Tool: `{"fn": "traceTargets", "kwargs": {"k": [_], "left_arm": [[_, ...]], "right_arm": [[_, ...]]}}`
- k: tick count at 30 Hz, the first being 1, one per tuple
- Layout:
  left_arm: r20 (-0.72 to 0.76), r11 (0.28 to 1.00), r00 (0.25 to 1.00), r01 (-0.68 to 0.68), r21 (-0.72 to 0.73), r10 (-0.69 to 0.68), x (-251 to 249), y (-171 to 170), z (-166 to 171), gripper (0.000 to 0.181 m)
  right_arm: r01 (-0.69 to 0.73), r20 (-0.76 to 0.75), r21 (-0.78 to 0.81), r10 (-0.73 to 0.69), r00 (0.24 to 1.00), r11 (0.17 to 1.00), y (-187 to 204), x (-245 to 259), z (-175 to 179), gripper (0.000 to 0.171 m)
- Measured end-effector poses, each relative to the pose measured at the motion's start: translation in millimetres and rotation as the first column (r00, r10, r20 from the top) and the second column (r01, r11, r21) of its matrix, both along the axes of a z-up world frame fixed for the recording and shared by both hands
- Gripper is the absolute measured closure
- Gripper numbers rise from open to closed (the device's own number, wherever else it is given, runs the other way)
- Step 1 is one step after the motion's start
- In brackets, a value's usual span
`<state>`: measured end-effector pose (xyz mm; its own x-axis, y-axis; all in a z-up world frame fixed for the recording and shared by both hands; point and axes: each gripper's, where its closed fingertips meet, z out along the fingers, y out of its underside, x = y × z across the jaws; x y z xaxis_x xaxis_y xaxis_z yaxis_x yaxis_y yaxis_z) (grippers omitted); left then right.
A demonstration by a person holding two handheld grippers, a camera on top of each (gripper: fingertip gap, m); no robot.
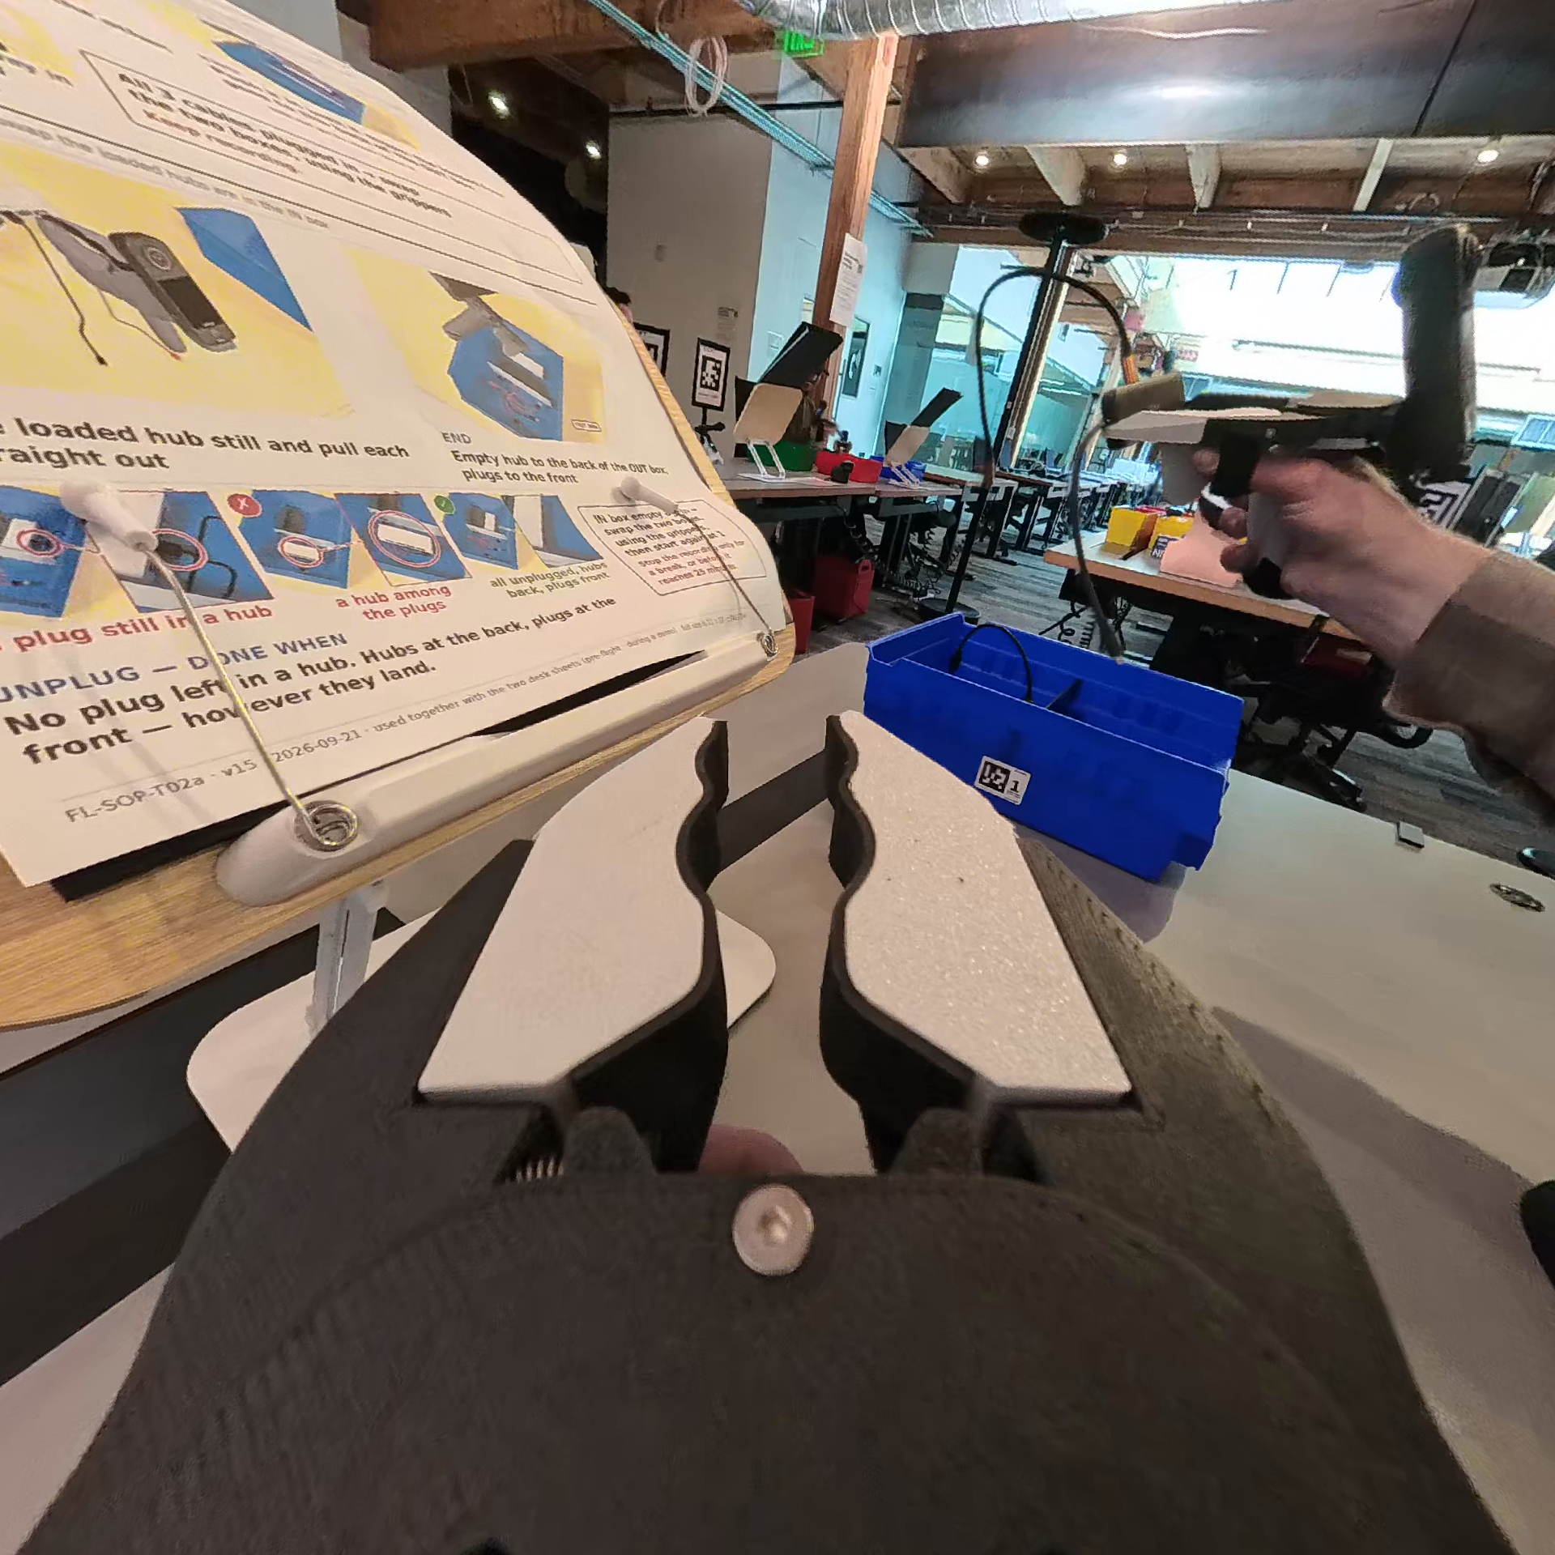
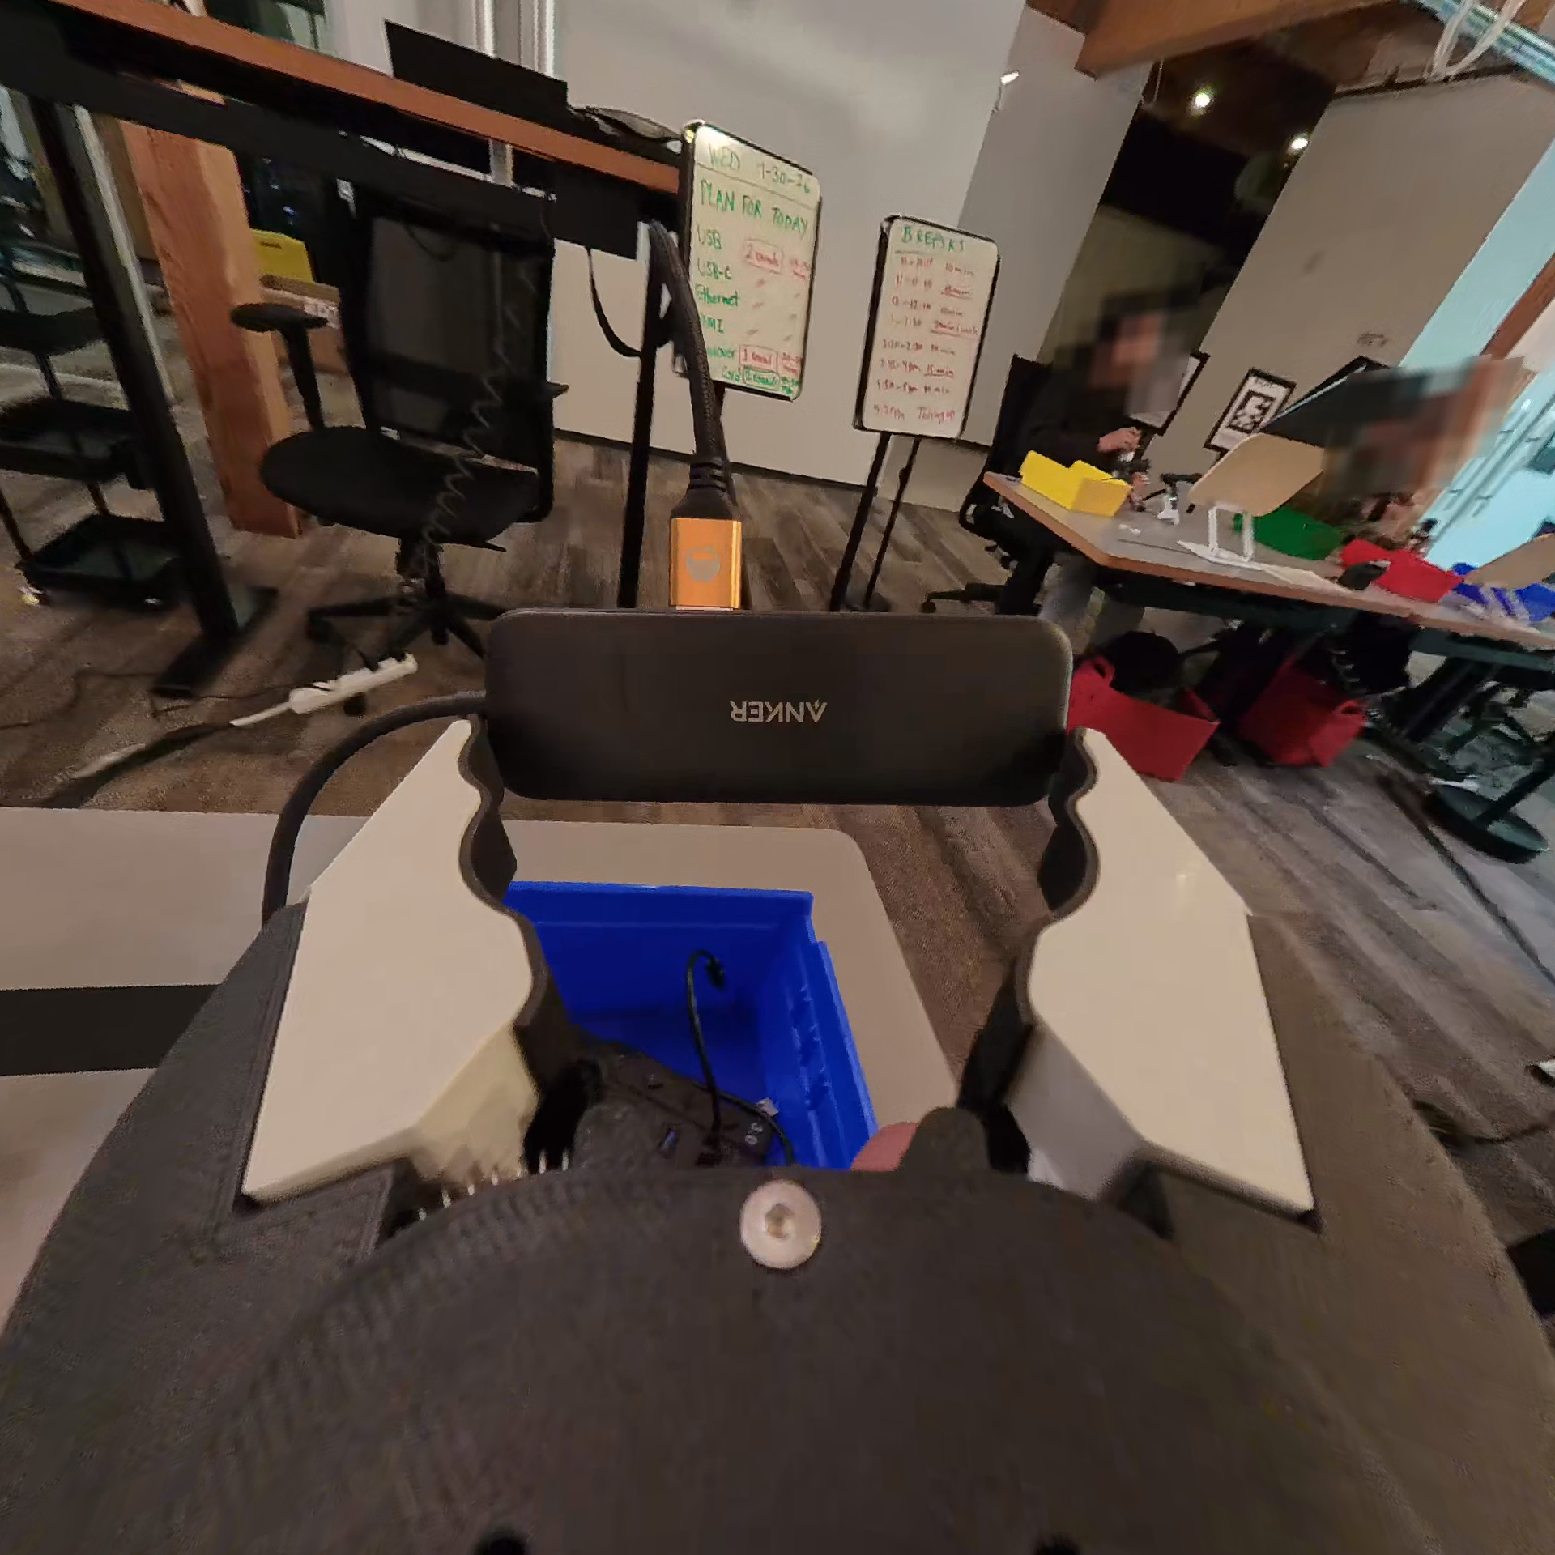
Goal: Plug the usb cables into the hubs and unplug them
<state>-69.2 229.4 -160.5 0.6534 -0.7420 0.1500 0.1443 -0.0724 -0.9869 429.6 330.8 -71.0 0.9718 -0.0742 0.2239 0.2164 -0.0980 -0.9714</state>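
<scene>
One flat black plastic hub (image 2: 778, 707) is sitting clamped endwise in the right gripper (image 2: 778, 757) above the blue plastic bin (image 2: 656, 942); rigid, light, probably slick. An orange-shelled braided plug (image 2: 705, 562) is seated in it: grip that shell. The left gripper (image 1: 774, 740) is idling unclenched beside the bin.

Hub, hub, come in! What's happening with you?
Right tongs shut on black hub, above blue bin. Orange-plug cable plugged in. Left tongs open, empty. Nothing blocking.
</scene>
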Motion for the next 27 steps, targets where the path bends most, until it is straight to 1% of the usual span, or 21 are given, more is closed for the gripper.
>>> {"fn": "traceTargets", "kwargs": {"k": [6,9,16,22,27], "left_arm": [[0.023,1.0,1.0,0.004,-0.017,-0.003,-1.4,2.3,-2.5,0.16],[0.018,1.0,1.0,0.001,-0.017,-0.001,-1.1,2.2,-2.7,0.16],[0.027,1.0,1.0,-0.004,-0.02,0.005,-5.6,3.4,-2.3,0.16],[0.04,0.999,0.999,-0.006,-0.035,0.007,-9.0,6.0,-4.7,0.16],[0.052,0.999,0.999,-0.004,-0.041,0.007,-11.1,6.8,-4.8,0.16]], "right_arm": [[-0.01,-0.145,0.04,0.015,0.989,0.999,-16.9,-7.1,-7.9,0.043],[0.036,-0.197,0.016,-0.032,0.98,0.999,-13.5,1.3,-26.2,0.043],[0.067,-0.319,-0.089,-0.092,0.943,0.994,-8.5,-1.9,-74.4,0.042],[0.074,-0.396,-0.117,-0.115,0.911,0.99,-11.5,-5.8,-94.9,0.042],[0.074,-0.428,-0.164,-0.139,0.893,0.984,-13.0,-4.3,-114.4,0.043]]}}
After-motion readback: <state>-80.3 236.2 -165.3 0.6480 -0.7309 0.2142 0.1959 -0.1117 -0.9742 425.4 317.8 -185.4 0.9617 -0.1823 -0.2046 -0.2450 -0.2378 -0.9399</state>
